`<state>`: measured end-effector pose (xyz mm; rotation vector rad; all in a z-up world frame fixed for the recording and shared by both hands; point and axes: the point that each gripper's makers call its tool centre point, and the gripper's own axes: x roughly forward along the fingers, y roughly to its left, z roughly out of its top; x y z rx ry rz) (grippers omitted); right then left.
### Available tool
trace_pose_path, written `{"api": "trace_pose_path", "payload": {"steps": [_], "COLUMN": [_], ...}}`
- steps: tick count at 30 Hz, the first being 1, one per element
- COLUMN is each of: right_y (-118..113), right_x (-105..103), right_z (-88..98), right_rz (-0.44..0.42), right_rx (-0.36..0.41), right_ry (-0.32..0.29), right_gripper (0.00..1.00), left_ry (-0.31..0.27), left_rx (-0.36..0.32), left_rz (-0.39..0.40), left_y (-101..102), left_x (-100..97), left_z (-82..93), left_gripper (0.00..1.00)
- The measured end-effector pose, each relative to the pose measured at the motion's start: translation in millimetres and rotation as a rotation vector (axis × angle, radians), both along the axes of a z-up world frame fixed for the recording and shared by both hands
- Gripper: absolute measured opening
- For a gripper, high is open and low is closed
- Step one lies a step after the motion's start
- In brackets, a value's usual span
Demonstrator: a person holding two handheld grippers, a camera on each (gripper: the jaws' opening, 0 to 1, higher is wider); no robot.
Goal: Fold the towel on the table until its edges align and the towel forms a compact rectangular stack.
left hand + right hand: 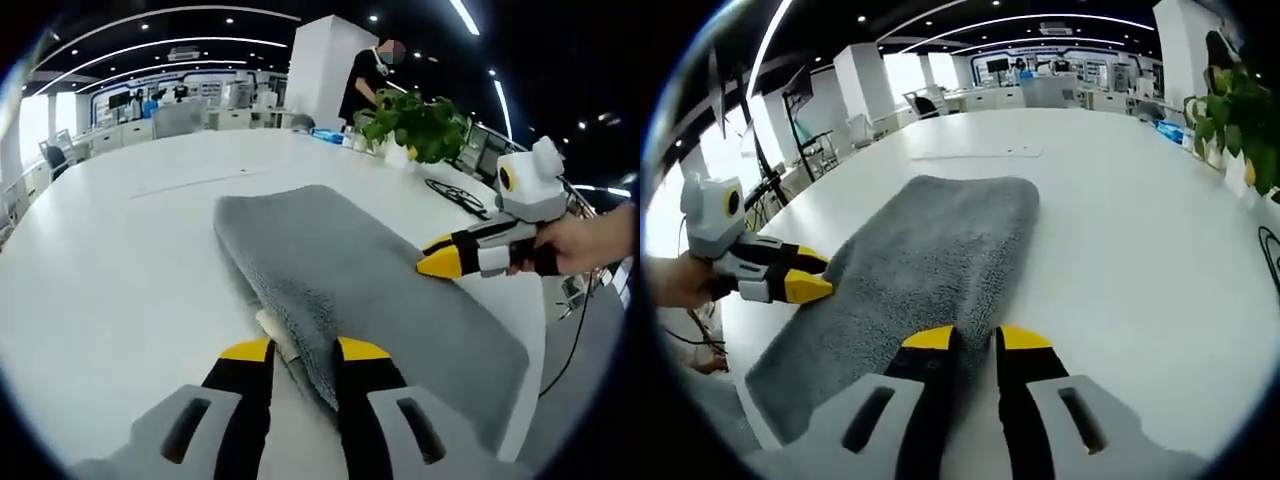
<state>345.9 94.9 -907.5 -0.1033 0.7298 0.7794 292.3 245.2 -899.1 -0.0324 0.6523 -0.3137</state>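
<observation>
Grey towel [370,290] flat on white worktop [120,260], one fold apparently made.
Left hand-held gripper [303,352] straddles the near towel edge, jaws slightly apart, gripping nothing clearly. Right hand-held gripper [975,338] at the opposite edge, narrowly open, empty. Next: pinch both edges, fold across.

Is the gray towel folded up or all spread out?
Folded once at least: the towel shows two layers at its near edge by the left gripper.
</observation>
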Motion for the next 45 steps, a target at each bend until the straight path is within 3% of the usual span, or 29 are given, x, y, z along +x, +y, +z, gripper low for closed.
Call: {"api": "trace_pose_path", "payload": {"steps": [6, 9, 14, 19, 23, 26, 31, 35, 45], "right_y": [5.4, 10.9, 15.9, 12.4, 8.0, 4.9, 2.0, 0.6, -8.4], "right_x": [-3.7, -8.7, -23.3, -33.0, -46.0, -56.4, -73.3, -89.8, -120.9], "right_z": [16.4, 25.1, 34.9, 39.5, 40.6, 38.1, 37.7, 35.4, 26.2], "right_rz": [0.083, 0.156, 0.248, 0.295, 0.338, 0.377, 0.425, 0.465, 0.527], "right_rx": [-0.007, -0.018, -0.019, -0.017, -0.033, -0.06, -0.075, -0.075, -0.082], "right_ry": [-0.065, -0.108, -0.129, -0.144, -0.152, -0.152, -0.153, -0.129, -0.103], "right_gripper": [0.19, 0.22, 0.26, 0.28, 0.33, 0.36, 0.36, 0.32, 0.31], "left_ry": [-0.047, -0.058, -0.061, -0.059, -0.053, -0.061, -0.031, -0.011, 0.015], "left_rx": [-0.008, 0.021, 0.085, 0.054, 0.088, 0.149, 0.127, 0.157, 0.159], "left_rz": [-0.012, -0.071, -0.217, -0.254, -0.334, -0.362, -0.411, -0.506, -0.602], "left_y": [-1.7, -7.8, -27.1, -40.2, -51.4, -52.1, -64.0, -78.8, -107.9], "left_x": [2.3, -1.3, -16.5, -30.7, -45.1, -51.4, -67.8, -84.5, -103.7], "left_z": [21.5, 28.1, 32.2, 35.0, 33.6, 32.5, 27.9, 21.8, 11.0], "left_gripper": [0.28, 0.34, 0.44, 0.57, 0.63, 0.59, 0.6, 0.59, 0.55]}}
